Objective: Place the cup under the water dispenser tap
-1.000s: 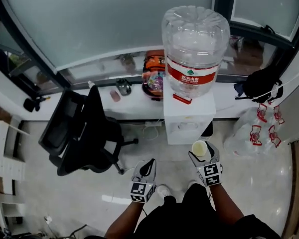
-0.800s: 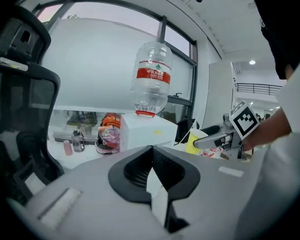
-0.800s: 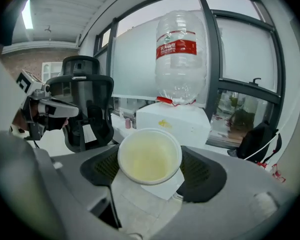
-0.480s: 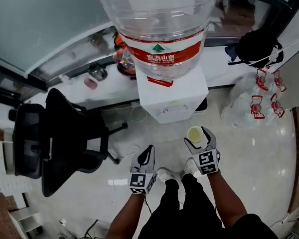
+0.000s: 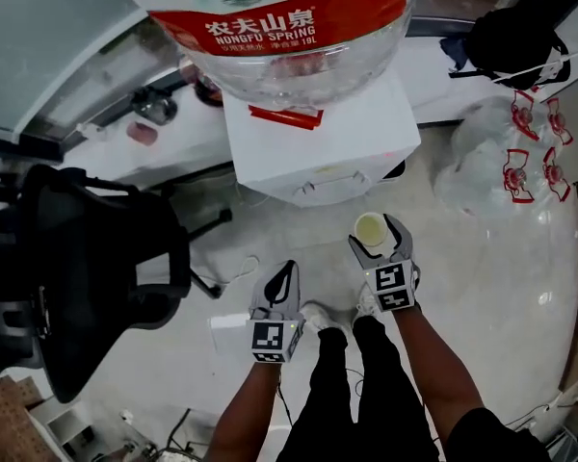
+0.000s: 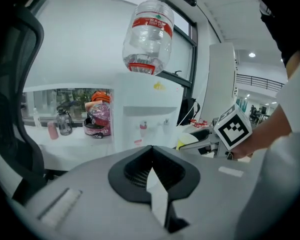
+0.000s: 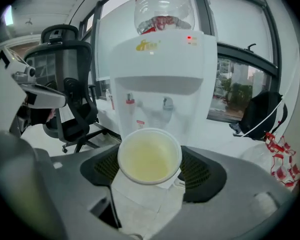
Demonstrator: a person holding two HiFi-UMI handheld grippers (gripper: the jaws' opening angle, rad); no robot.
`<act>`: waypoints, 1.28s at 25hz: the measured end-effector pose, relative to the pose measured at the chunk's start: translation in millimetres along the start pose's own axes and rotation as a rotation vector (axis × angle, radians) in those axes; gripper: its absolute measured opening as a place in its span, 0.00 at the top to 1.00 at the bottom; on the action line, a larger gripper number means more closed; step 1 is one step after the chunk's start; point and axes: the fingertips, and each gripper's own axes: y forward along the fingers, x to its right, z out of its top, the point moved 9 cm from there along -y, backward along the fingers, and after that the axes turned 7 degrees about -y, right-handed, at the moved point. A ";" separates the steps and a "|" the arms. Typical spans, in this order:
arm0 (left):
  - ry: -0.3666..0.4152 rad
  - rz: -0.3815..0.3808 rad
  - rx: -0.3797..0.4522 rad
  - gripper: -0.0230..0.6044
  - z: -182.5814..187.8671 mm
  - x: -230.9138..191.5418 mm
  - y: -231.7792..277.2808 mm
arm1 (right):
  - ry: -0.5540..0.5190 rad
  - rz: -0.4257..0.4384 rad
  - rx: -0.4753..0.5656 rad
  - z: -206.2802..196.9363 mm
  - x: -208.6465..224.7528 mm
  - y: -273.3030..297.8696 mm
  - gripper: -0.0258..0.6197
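Pale-yellow cup is clamped upright in the right gripper, in front of the water dispenser and short of its taps; mouth up, probably so it can stand there. Left gripper has jaws together and empty, off to the dispenser's left, out of the way.

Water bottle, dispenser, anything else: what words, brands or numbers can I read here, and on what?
"农夫山泉": red label of the water bottle.
"NONGFU SPRING 19L": same label, just below.
Yellow logo on the dispenser: too blurred to read.
Red print on the plastic bags: too small to read.
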 end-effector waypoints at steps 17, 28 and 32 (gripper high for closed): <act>-0.068 0.039 -0.097 0.94 -73.8 -11.8 30.3 | -0.032 -0.002 -0.076 -32.9 23.7 122.6 0.39; -0.068 0.046 -0.064 0.94 -70.1 -11.6 41.4 | -0.021 -0.030 -0.111 -30.8 34.1 156.2 0.39; -0.074 0.043 -0.091 0.94 -72.7 -11.8 41.0 | -0.019 -0.030 -0.122 -32.6 34.8 160.1 0.38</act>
